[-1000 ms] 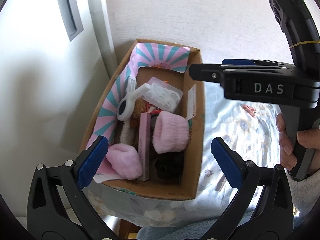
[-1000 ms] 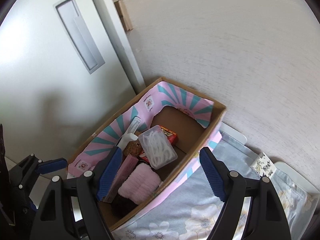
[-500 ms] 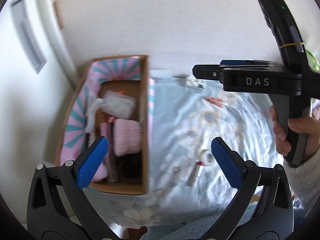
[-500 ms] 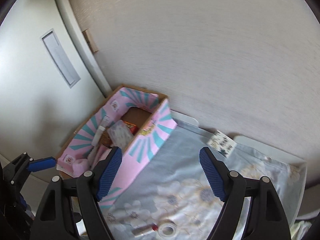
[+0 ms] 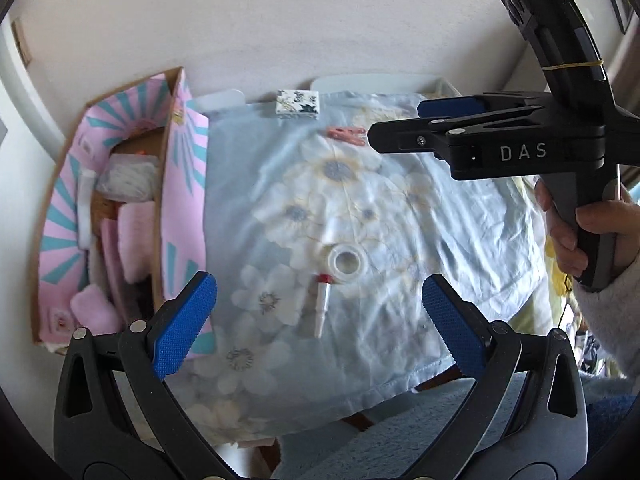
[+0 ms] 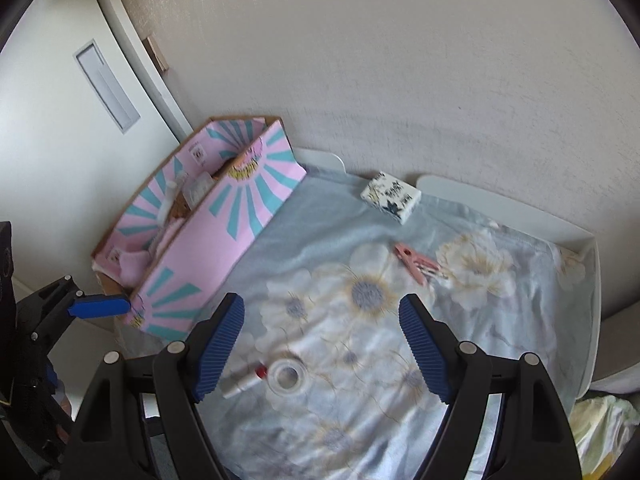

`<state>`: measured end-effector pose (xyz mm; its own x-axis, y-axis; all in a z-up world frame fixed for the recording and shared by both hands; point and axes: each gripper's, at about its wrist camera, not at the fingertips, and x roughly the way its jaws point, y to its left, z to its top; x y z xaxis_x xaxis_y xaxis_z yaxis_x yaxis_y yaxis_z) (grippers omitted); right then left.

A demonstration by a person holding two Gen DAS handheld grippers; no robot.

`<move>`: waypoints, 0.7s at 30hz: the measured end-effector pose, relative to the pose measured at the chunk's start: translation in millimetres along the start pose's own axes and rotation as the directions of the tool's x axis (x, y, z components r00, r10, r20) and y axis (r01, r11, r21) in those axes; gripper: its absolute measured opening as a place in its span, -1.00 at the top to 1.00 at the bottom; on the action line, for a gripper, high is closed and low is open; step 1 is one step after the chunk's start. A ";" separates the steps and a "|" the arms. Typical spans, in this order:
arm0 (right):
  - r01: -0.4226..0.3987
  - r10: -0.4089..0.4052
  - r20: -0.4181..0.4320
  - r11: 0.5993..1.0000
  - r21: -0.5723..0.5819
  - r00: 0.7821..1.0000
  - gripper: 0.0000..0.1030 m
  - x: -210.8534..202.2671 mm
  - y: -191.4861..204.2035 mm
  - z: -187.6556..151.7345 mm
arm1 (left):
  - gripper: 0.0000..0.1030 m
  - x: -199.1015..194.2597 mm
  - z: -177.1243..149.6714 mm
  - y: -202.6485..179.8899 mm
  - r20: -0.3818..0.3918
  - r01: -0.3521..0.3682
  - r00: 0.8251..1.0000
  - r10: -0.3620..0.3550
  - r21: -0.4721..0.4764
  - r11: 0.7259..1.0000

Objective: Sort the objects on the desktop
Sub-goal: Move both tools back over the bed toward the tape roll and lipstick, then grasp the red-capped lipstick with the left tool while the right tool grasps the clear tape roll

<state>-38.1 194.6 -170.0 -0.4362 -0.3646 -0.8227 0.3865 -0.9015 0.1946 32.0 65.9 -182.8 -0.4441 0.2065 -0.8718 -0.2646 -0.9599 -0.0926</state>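
Left wrist view: left gripper (image 5: 320, 312) spread wide, empty. Tape roll (image 5: 346, 261) and lipstick tube (image 5: 321, 305) lie mid-frame on the floral cloth (image 5: 420, 240); cardboard box (image 5: 176, 184) at left.

Right wrist view: right gripper (image 6: 322, 346) agape, empty. Tape roll (image 6: 285, 377) bottom centre; pink clothespin (image 6: 416, 267) and patterned box (image 6: 391, 197) upper right.

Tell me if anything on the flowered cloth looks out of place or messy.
Four things lie loose on the cloth outside the box: a tape roll beside a red-tipped tube, a pink clothespin, and a patterned block by the wall. Nothing looks spilled or damaged.
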 end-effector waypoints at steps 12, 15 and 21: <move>0.034 -0.037 -0.020 0.989 -0.143 0.999 -0.49 16.5 9.8 -53.6 | -0.99 52.9 -38.4 -4.9 -0.054 0.037 0.998 -0.035 0.046 0.998; 0.041 -0.048 -0.032 0.983 -0.181 0.998 -0.49 26.5 14.3 -64.8 | -0.99 61.2 -44.7 0.3 -0.040 0.041 0.998 -0.040 0.038 0.998; 0.025 -0.037 -0.056 0.980 -0.195 0.998 -0.49 45.6 19.1 -77.5 | -0.99 78.9 -51.3 -6.0 -0.041 -0.004 0.999 0.010 0.140 0.990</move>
<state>12.3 178.9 -245.2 -0.4041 -0.3176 -0.8578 0.5266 -0.8476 0.0658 42.5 78.3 -275.6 -0.4113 0.1891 -0.8917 -0.3804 -0.9246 -0.0207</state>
